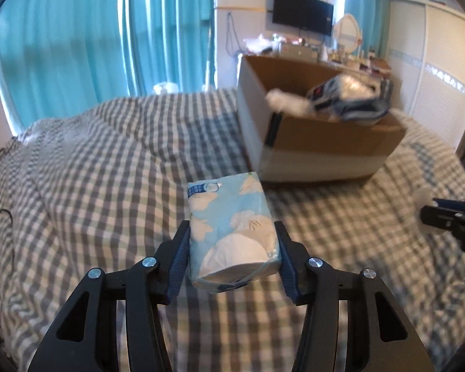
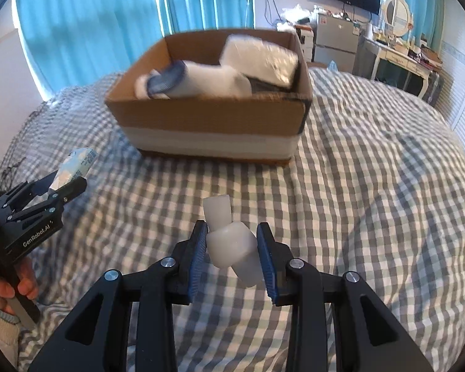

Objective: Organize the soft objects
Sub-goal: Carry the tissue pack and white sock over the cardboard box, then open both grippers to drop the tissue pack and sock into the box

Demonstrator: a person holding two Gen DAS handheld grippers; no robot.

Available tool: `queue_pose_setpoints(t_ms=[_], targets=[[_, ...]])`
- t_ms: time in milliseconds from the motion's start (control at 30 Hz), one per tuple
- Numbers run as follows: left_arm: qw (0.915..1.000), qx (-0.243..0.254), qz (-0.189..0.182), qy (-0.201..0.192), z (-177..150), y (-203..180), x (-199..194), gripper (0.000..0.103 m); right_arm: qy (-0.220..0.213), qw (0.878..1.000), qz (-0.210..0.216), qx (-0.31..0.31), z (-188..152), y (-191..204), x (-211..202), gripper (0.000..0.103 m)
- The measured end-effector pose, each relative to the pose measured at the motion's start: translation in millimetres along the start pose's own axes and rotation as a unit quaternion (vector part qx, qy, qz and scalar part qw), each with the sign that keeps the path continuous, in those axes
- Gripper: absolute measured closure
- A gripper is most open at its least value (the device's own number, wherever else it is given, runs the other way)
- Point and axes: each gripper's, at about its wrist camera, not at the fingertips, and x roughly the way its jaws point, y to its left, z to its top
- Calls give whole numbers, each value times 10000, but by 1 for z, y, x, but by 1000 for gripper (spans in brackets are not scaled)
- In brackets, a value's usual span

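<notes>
Where blue pads pinch it, tissue pack point(image 1: 232, 229) shows white clouds on pale blue

bed point(image 2: 372, 186) w/ gray-white check cover | on it: cardboard box point(image 2: 207, 117)

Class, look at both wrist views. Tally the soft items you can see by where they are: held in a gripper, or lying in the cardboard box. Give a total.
Held in a gripper: 2, the light blue plastic-wrapped tissue pack in the left gripper and the white soft knotted piece in the right gripper.
In the brown cardboard box: at least 2 white-and-blue bundles; blur hides any more.
Total: at least 4
</notes>
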Motion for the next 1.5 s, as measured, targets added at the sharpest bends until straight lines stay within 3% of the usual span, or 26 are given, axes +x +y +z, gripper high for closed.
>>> queue_pose_setpoints(t_ms=[367, 700, 867, 1133, 1233, 1333, 1433, 1500], targets=[[9979, 0, -175, -620, 44, -22, -77, 53, -779, 9956, 119, -514, 29, 30, -91, 71], [9950, -96, -466, -874, 103, -30, -86, 53, -1422, 9855, 199, -903, 85, 37, -136, 71], [9944, -66, -504, -923, 137, -32, -62, 53, -1388, 9863, 391, -800, 128, 29, -120, 71], [9951, -243, -632, -726, 180, -32, 23, 53, -1289, 9894, 433, -507, 194, 9, -62, 70], [9949, -351, -720, -611, 186, -30, 54, 52, -1200, 9909, 409, -445, 206, 0, -32, 70], [9967, -147, -613, -509, 186, -37, 82, 52, -1105, 9923, 426, -365, 213, -8, -6, 70], [9972, -22, -536, -523, 184, -43, 95, 48, -1025, 9933, 413, -338, 214, -14, 17, 70], [9966, -50, -672, -471, 183, -43, 99, 45, -965, 9937, 461, -328, 216, -18, 28, 69]])
